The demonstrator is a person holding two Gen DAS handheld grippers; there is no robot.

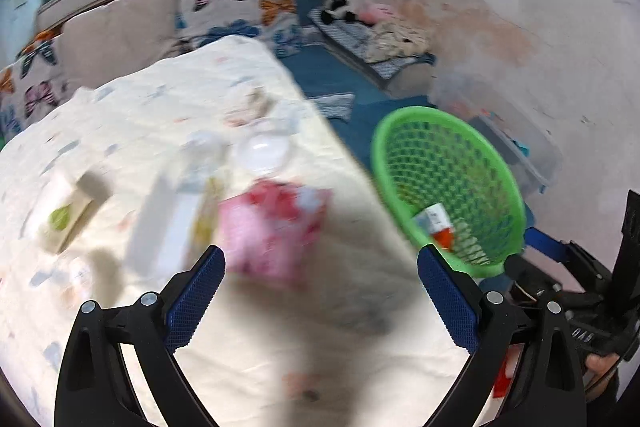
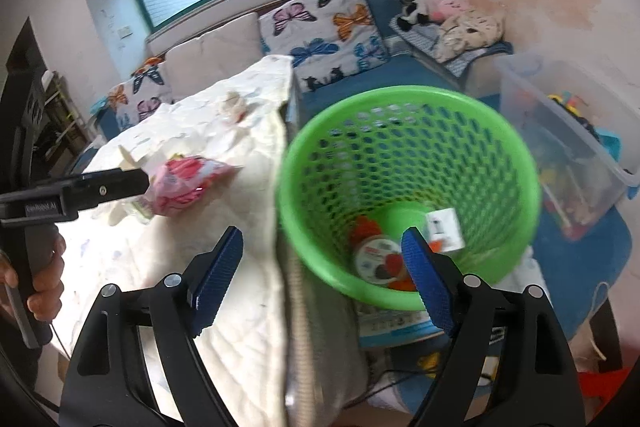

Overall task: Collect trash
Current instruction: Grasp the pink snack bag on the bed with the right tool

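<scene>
A green mesh basket (image 2: 408, 131) stands beside the table's right edge; it also shows in the left wrist view (image 1: 448, 163). It holds a white carton (image 2: 444, 227), a round lid (image 2: 378, 259) and orange scraps. On the cream tablecloth lie a pink wrapper (image 1: 272, 231), a clear bottle (image 1: 180, 203), a round clear lid (image 1: 264, 151) and a small box (image 1: 64, 215). My left gripper (image 1: 320, 291) is open and empty, just short of the pink wrapper (image 2: 184, 187). My right gripper (image 2: 320, 275) is open and empty over the table edge by the basket.
A crumpled paper (image 2: 236, 105) lies at the table's far end. A clear storage bin of toys (image 2: 568, 143) stands right of the basket. Butterfly cushions (image 2: 332, 31) and a sofa line the back under the window. Blue floor lies below.
</scene>
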